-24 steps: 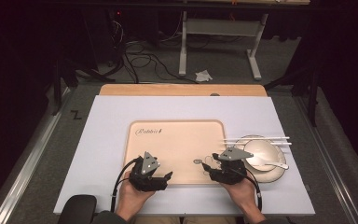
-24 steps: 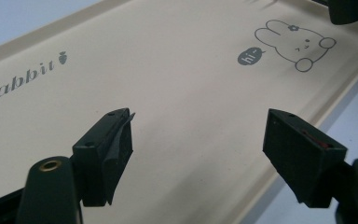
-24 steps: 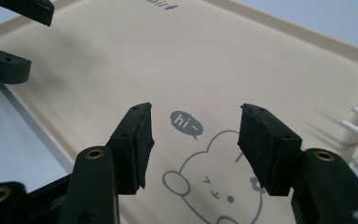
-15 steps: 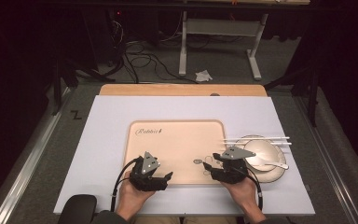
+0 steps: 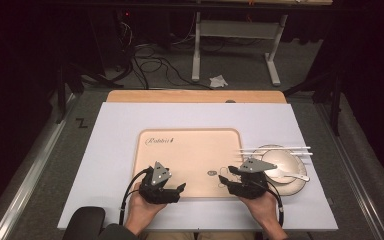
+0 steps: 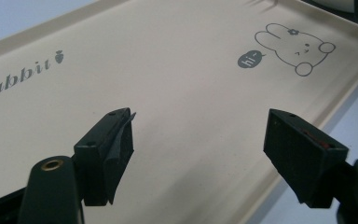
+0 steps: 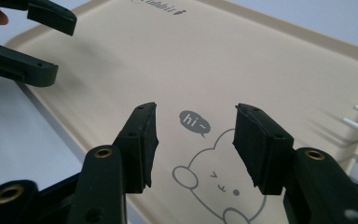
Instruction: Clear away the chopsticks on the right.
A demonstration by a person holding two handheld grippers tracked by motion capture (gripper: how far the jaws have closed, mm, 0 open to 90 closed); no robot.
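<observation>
Tray (image 5: 190,150), beige with a rabbit print, lies flat at the desk's (image 5: 115,130) centre, bowl (image 5: 280,167) with spoon and chopsticks just beside its right edge, while left gripper (image 5: 180,189) and right gripper (image 5: 223,180) hover over its near edge, jaws released, apparently positioned to begin work.

Both forearms in from bottom edge, one gripper per hand. Left gripper (image 5: 180,188) held low in left hand (image 5: 142,212), jaws spread wide, nothing between. Right gripper (image 5: 224,179) in right hand (image 5: 260,205), jaws parted less widely, also holding nothing. Grippers side by side, well apart, tips angled toward each other.
</observation>
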